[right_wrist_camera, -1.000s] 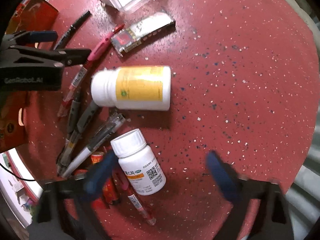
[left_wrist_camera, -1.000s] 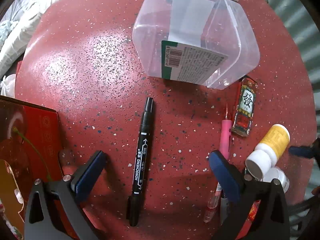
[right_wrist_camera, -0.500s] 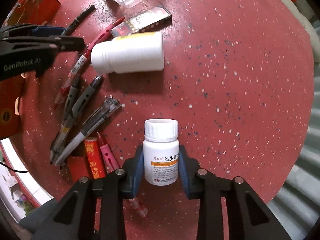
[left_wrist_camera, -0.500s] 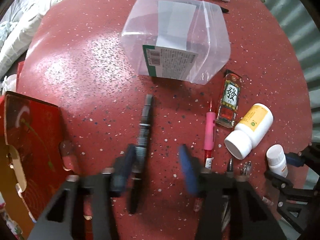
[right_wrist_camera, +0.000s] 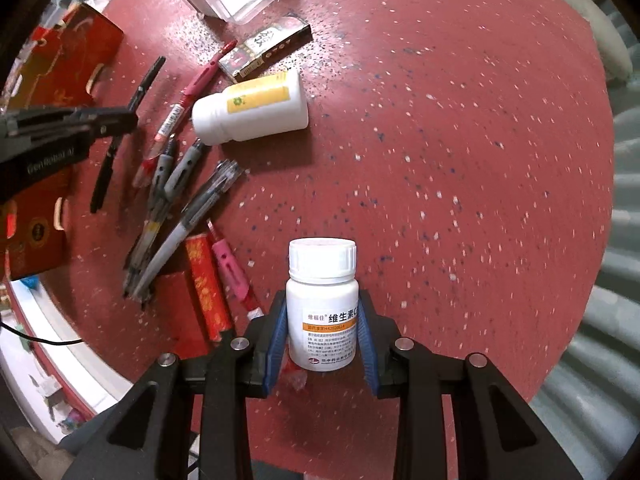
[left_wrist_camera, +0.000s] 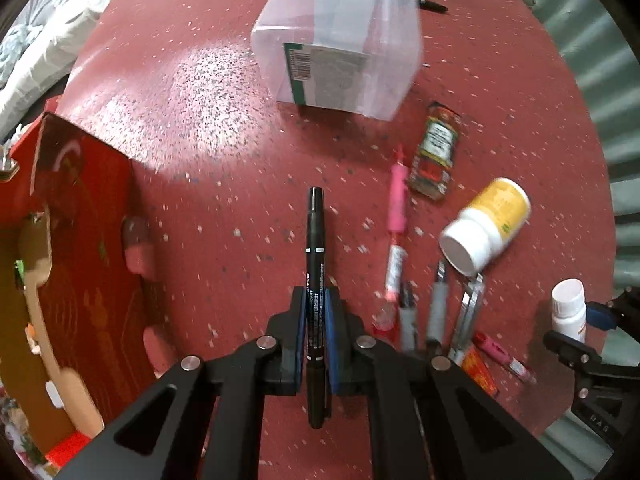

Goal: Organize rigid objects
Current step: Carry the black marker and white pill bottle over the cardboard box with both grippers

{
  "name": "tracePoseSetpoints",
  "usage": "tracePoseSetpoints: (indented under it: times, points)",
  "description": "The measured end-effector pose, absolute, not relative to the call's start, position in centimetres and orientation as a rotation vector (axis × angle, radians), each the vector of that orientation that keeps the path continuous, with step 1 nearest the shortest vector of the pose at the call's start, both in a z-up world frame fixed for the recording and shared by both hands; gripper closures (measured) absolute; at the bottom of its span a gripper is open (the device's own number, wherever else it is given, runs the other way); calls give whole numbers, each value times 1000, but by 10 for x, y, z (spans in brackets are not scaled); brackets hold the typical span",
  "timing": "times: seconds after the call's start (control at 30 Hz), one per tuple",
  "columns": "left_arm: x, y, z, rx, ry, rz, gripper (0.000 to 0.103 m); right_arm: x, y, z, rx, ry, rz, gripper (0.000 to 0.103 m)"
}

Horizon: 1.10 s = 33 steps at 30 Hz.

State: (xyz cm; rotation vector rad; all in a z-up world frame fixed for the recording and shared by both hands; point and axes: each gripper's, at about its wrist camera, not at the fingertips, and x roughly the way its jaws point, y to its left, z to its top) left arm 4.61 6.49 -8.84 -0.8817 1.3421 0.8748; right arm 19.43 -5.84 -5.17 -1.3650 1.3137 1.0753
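Early stage: left gripper (left_wrist_camera: 316, 320) clenched on black marker (left_wrist_camera: 315, 240), right gripper (right_wrist_camera: 322, 332) grasping white vitamin bottle (right_wrist_camera: 322, 300), both lifted off bench (right_wrist_camera: 460, 140); clear plastic box (left_wrist_camera: 340, 48) at 12 o'clock empty, pens (right_wrist_camera: 176, 200), yellow-label bottle (right_wrist_camera: 252, 108) remain.
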Motion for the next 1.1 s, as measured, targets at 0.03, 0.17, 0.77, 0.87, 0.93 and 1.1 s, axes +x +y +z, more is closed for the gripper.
tracePoseSetpoints:
  times: [0.03,0.17,0.77,0.87,0.93,1.1]
  points:
    - [47,58,-84,-880,1340,876,93,196,-63,-48,-1355,1320,1074,69]
    - [55,30,-73,-872,1341,873,93,198,-80,-29,-1328,1338,1073,69]
    - [73,-45,-4,-897,1273,883,93,215,-97,43,-1233,1346,1113,69]
    - [75,-45,-4,-899,1265,887,93,221,-96,55,-1226,1331,1128,69]
    - [72,-48,4,-892,1254,901,93,222,-97,55,-1220,1320,1139,69]
    - [65,-50,12,-892,1233,948,93,219,-96,40,-1204,1315,1169,69]
